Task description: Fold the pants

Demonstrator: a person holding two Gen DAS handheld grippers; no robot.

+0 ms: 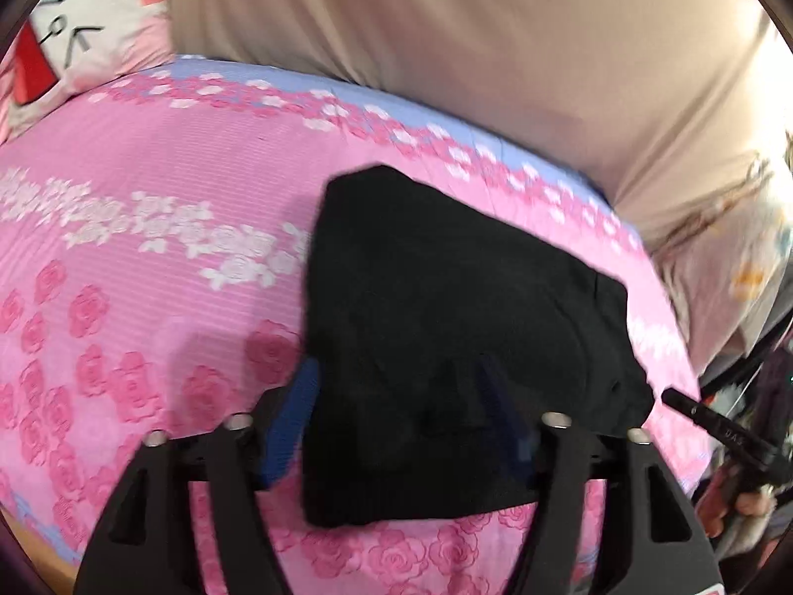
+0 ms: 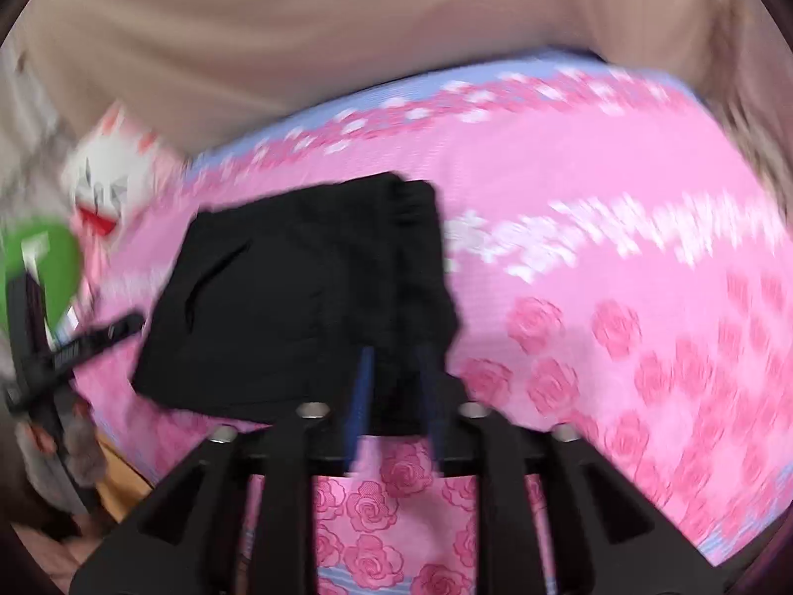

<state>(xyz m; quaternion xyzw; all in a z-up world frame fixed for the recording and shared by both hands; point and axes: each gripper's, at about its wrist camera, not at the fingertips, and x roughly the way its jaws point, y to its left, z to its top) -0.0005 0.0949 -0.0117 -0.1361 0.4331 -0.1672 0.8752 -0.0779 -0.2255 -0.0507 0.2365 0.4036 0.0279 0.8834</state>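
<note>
The black pants (image 1: 446, 297) lie folded into a compact bundle on the pink floral bedspread (image 1: 148, 248). My left gripper (image 1: 399, 421) stands wide open over the bundle's near edge, one blue pad just outside the cloth's left side, the other above the dark fabric. In the right wrist view the pants (image 2: 297, 287) lie ahead and to the left. My right gripper (image 2: 396, 396) is partly open at their near right corner, and the pads do not press the cloth. Each view catches the other gripper at its edge: the right one (image 1: 718, 436) and the left one (image 2: 74, 347).
A white and red cartoon pillow (image 1: 84, 25) sits at the bed's far corner. Beige fabric (image 1: 446, 25) rises behind the bed. A green object (image 2: 39, 272) shows at the left edge. The bed's near edge and a strip of wood (image 2: 119, 466) lie below the left gripper.
</note>
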